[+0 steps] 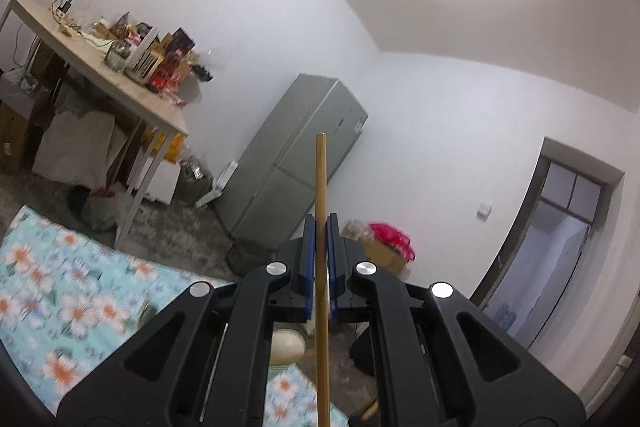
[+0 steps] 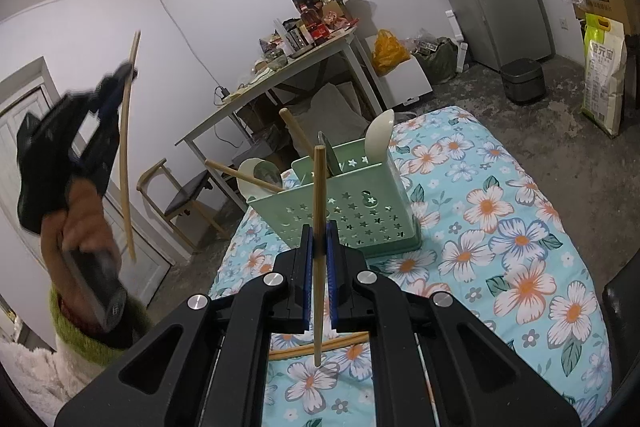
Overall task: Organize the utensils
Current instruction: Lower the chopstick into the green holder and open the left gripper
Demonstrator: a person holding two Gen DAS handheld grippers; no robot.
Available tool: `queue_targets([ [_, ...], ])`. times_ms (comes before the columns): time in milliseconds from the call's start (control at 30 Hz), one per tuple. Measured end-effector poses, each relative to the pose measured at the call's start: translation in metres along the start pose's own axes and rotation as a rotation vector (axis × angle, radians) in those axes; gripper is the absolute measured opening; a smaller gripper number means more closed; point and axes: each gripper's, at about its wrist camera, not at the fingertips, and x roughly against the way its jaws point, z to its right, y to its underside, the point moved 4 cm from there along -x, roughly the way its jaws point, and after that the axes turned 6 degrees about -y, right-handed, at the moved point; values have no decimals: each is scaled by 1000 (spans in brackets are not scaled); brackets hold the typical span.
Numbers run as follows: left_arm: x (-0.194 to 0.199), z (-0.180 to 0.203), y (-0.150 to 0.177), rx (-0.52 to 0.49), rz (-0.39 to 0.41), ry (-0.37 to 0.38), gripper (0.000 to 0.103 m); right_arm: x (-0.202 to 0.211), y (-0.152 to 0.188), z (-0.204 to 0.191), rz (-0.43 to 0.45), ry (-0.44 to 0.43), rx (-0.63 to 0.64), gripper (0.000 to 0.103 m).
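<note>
The left gripper [image 2: 120, 83] was raised off the left edge of the floral cloth [image 2: 500, 227], held in a hand [image 2: 86, 223] with a green cuff. Its jaws were clamped narrowly on a wooden chopstick [image 2: 127, 151], which stood near upright and hung clear of the cloth. In the left wrist view the same stick [image 1: 321, 187] rose between the blue pads [image 1: 308, 259].

At the middle of the cloth, near its far edge, stood the green utensil holder [image 2: 352, 207], perforated with stars. It held two leaning chopsticks [image 2: 298, 139], a white spoon [image 2: 378, 137] and a dark-bladed utensil I could not identify. A second white spoon [image 2: 256, 175] lay against its left side.

The right gripper [image 2: 319, 259] pointed at the holder from the near side, jaws closed tight on another chopstick [image 2: 319, 195], held upright. A loose chopstick [image 2: 320, 347] lay flat on the cloth beneath this gripper.
</note>
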Motion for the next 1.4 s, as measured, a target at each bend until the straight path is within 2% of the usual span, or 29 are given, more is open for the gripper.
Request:
queue_targets([
  [133,-29,5,-8,-19,54,8,4,-2,-2,3,0,2,-7,7],
  [300,-71,0,-3,-6,84,-16,4,-5,-5,9,-5,12,-19,7],
  [567,-117,-27,20,-65,128,-167,4,-11,-8,29,-14,27,-59,7],
  [700,-132,-42,35,-89,112,-234,4,-16,-9,37,-22,27,-77,7],
  [967,-128,-35,52,-200,131,-284,4,-22,-7,43,-29,23,-93,7],
  [1267,-113,-26,52,-225,140,-294,5,-19,-6,39,-25,20,-86,7],
  [1400,-114,-23,50,-217,108,-295,5,-17,-5,37,-21,18,-83,7],
])
